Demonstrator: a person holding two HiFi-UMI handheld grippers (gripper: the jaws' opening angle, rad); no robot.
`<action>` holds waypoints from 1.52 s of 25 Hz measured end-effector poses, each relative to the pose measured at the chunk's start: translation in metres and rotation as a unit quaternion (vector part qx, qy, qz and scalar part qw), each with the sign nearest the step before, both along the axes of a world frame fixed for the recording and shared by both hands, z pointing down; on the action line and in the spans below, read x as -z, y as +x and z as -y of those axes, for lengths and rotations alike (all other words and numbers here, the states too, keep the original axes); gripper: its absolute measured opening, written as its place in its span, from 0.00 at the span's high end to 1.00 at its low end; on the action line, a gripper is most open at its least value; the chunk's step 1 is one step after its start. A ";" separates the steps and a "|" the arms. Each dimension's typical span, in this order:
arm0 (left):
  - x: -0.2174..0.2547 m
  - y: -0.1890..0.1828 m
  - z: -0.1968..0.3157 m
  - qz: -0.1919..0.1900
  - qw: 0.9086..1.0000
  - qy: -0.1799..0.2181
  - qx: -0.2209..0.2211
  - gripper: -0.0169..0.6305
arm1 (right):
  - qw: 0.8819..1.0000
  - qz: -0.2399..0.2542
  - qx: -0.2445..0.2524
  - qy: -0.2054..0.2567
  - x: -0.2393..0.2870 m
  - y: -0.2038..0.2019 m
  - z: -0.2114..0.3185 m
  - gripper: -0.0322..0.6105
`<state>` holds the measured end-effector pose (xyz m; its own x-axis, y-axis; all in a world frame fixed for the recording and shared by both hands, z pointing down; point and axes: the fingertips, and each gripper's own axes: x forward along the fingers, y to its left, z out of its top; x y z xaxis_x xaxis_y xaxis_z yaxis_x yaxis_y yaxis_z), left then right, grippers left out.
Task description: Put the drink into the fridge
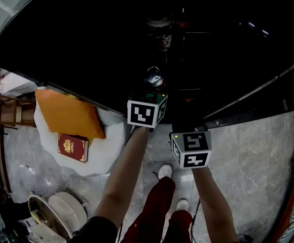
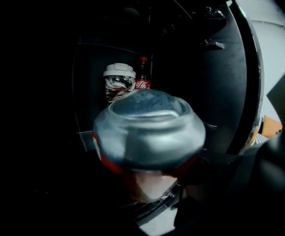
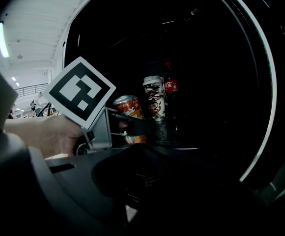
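The drink is a red and orange can with a silver top (image 2: 150, 132), upright and clamped between the black jaws of my left gripper (image 1: 153, 85). The right gripper view shows the can (image 3: 129, 112) at the dark fridge opening, held from the side by the left gripper (image 3: 132, 125). On the shelf inside stand a patterned paper cup with a white lid (image 2: 119, 82) and a cola bottle (image 2: 142, 77). My right gripper (image 1: 188, 125) is just right of the left one. Its jaws are lost in the dark.
The fridge door's curved edge (image 2: 253, 82) stands to the right of the opening. On the floor at the left lie an orange cushion (image 1: 68, 113) and a red book (image 1: 73, 147) on white cloth. Pans (image 1: 61, 211) sit at the lower left.
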<state>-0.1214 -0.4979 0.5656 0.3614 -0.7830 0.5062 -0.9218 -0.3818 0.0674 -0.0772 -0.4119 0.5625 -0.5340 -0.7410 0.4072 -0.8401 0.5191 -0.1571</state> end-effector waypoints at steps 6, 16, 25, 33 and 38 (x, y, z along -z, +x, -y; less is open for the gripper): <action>-0.004 0.000 0.014 0.002 1.000 -0.009 0.003 0.45 | 1.000 -0.004 -0.004 -0.008 -0.007 0.002 0.006 0.92; -0.009 0.004 0.034 0.042 0.999 -0.004 -0.004 0.45 | 1.000 -0.005 -0.005 -0.012 -0.011 0.001 0.010 0.92; -0.009 0.013 0.047 0.040 0.999 -0.002 -0.002 0.45 | 1.000 -0.013 -0.013 -0.017 -0.016 0.009 0.013 0.92; -0.006 0.016 0.057 0.037 0.999 0.000 0.004 0.45 | 1.000 -0.009 -0.019 -0.023 -0.016 0.012 0.013 0.92; -0.006 0.016 0.061 0.029 0.999 0.013 0.016 0.45 | 0.999 -0.008 -0.022 -0.022 -0.015 0.013 0.014 0.92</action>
<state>-0.1055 -0.5585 0.5717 0.3064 -0.8068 0.5052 -0.9358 -0.3526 0.0045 -0.0642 -0.4263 0.5773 -0.4949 -0.7441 0.4487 -0.8642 0.4751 -0.1653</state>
